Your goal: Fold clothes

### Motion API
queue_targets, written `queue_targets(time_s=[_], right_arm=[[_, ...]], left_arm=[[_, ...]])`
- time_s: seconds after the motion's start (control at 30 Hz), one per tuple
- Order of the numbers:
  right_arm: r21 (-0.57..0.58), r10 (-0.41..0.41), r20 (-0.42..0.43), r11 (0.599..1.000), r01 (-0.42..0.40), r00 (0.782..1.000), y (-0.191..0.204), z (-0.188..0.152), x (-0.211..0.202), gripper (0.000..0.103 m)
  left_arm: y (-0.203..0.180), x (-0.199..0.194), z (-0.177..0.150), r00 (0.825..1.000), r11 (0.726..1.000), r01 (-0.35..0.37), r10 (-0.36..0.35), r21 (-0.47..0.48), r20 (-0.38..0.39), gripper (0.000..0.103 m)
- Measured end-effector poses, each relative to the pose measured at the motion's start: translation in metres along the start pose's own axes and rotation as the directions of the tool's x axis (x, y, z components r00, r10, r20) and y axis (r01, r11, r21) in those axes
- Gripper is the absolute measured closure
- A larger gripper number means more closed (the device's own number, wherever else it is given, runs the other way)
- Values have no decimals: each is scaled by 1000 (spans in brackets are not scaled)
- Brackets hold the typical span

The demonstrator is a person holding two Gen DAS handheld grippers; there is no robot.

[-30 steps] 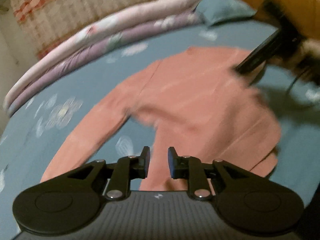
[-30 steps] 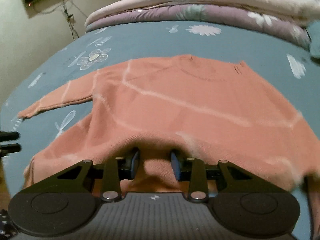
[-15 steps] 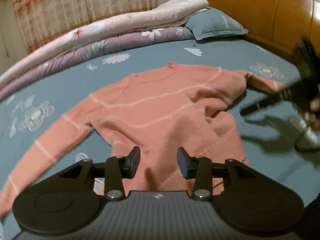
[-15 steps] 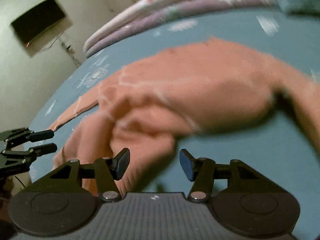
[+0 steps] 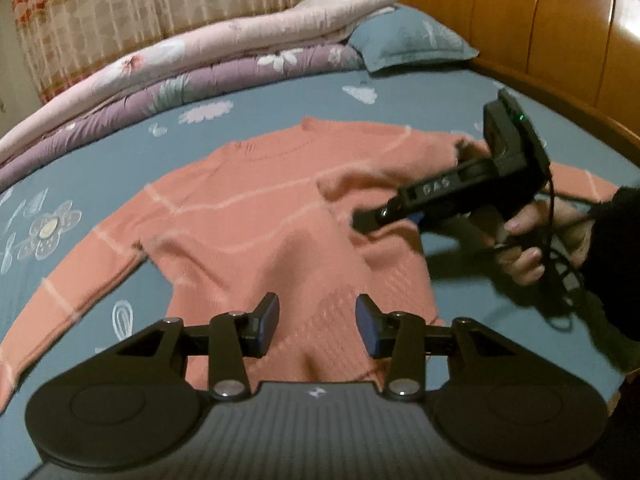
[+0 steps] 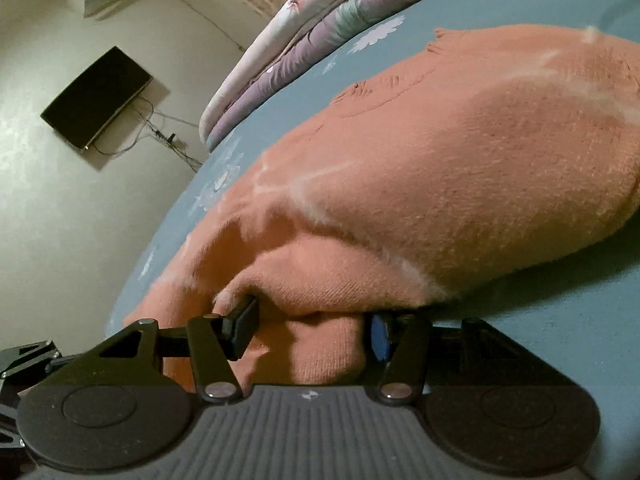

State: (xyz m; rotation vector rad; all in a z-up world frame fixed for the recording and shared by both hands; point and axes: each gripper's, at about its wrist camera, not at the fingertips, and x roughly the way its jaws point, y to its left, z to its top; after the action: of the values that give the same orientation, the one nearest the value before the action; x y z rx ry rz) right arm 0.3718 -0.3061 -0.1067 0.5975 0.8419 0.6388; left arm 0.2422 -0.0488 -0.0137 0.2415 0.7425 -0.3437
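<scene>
One salmon sweater on bed, two grippers, left gripper jaws spread empty, right gripper jaws wide around a fold.

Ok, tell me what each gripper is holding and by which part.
The left gripper holds nothing, open above the hem. The right gripper straddles a fold of the orange sweater on its right side, fingers wide; no firm hold shows.

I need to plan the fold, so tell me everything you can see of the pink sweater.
The pink sweater is a salmon knit with thin pale stripes and a round ribbed neck. It lies front-up on the blue floral bedsheet, one sleeve stretched out flat, the other side bunched and lifted. The right gripper has a fold of it between its open jaws. The left gripper hovers open over the hem.
</scene>
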Motion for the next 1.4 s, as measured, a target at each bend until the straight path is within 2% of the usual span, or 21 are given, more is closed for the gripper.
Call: queue_targets(time_s=[0.1, 0.17, 0.2, 0.23, 0.3, 0.47, 0.53, 0.6, 0.7, 0.8, 0.9, 0.97, 1.1, 1.17, 1.27, 1.33, 1.4], right_arm=[[20, 22, -5, 1000, -22, 1000, 5, -17, -14, 41], [28, 1, 10, 1000, -2, 1000, 7, -25, -20, 51], [44, -21, 16, 999, 20, 1000, 8, -26, -21, 62], [63, -38, 22, 997, 37, 999, 8, -27, -22, 68], [91, -63, 33, 994, 60, 998, 13, -26, -28, 70], [33, -101, 20, 994, 100, 995, 46, -33, -71, 71], [0, -121, 3, 993, 121, 993, 59, -41, -94, 71], [-24, -180, -25, 983, 180, 983, 70, -49, -119, 71], [-38, -284, -59, 959, 282, 957, 84, -60, -149, 71], [-54, -387, -76, 922, 383, 919, 103, -67, -165, 71], [-84, -475, -73, 879, 469, 877, 118, -73, -169, 61], [-76, -494, -40, 868, 491, 868, 128, -75, -168, 59], [65, -515, 73, 857, 511, 854, 128, -84, -197, 56], [167, -545, 108, 835, 525, 832, 118, -95, -209, 54], [284, -618, 71, 765, 578, 783, 100, -115, -208, 54], [323, -646, 43, 731, 602, 762, 92, -130, -203, 54], [357, -655, 7, 707, 610, 756, 85, -139, -194, 54]], left_arm=[[4, 1, -4, 1000, 1000, -6, 6, -23, -9, 59], [7, 4, -3, 1000, 999, -6, 6, -32, -10, 59], [7, 6, -1, 1000, 1000, -4, 4, -29, -7, 59], [8, 7, 0, 1000, 1000, -2, 2, -24, -5, 59], [9, 7, 4, 1000, 1000, 1, -1, -10, 13, 59], [20, 3, 10, 999, 1000, 12, -12, -5, 52, 58], [25, 4, 10, 998, 1000, 16, -16, -5, 57, 54], [29, 7, 9, 998, 999, 34, -33, -7, 59, 51], [32, 13, 9, 995, 997, 77, -77, 4, 66, 51], [32, 18, 11, 988, 991, 127, -129, 32, 82, 51], [34, 20, 13, 979, 983, 172, -178, 68, 98, 51], [36, 21, 12, 975, 978, 190, -199, 89, 102, 50], [45, 21, 10, 965, 966, 224, -238, 129, 106, 47], [48, 24, 11, 959, 958, 247, -263, 145, 102, 47], [48, 29, 13, 950, 945, 279, -298, 168, 95, 47], [46, 32, 16, 941, 935, 306, -325, 181, 89, 47], [45, 34, 19, 934, 925, 328, -348, 195, 80, 47]])
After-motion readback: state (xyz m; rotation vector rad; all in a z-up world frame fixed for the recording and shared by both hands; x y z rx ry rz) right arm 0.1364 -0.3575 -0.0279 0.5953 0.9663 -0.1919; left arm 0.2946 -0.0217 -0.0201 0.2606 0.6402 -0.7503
